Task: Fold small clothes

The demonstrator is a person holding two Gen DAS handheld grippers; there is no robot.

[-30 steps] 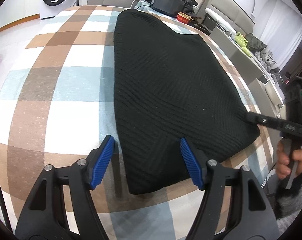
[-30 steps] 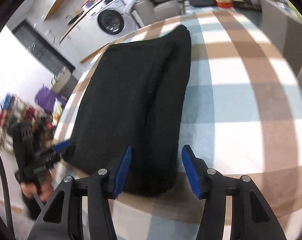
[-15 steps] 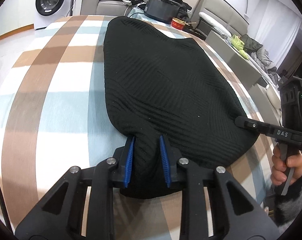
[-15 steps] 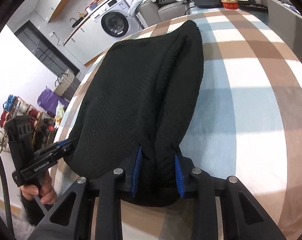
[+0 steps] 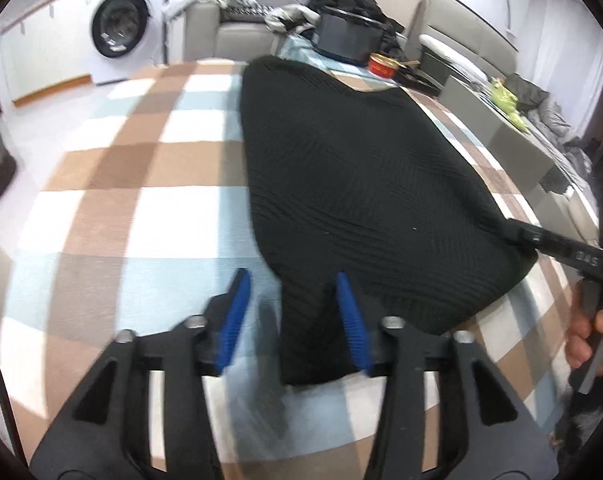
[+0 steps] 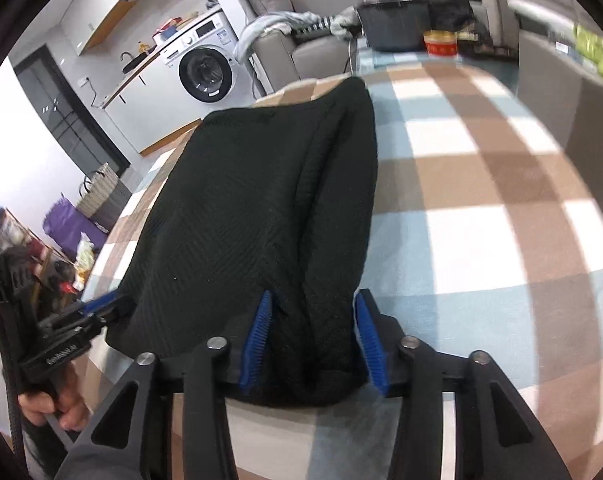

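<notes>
A black knitted garment [image 5: 361,184] lies spread along a checked cloth [image 5: 149,208] of brown, pale blue and white squares that covers the bench, with its near end bunched into two corners, one at each claw. In the left wrist view the left claw [image 5: 293,312] has its jaws opening, standing at a middling width; the garment's near left corner hangs between them, lying against the right-hand blue pad [image 5: 351,328], while the left-hand pad is clear of the fabric with bare cloth showing in the gap. In the right wrist view the right claw [image 6: 313,336] also has its jaws opening; the garment's near right corner fills the space between its blue pads, and the fabric looks slack there, so I read it as loose rather than pinched, though the pads sit right beside it. Each view catches the other claw out at the garment's far near corner, with a hand [image 5: 589,340] on its handle. Beyond the bench stand a washing machine [image 5: 121,32], a grey sofa [image 5: 237,32], a dark pot [image 5: 349,36] and a red bowl [image 5: 383,65]
</notes>
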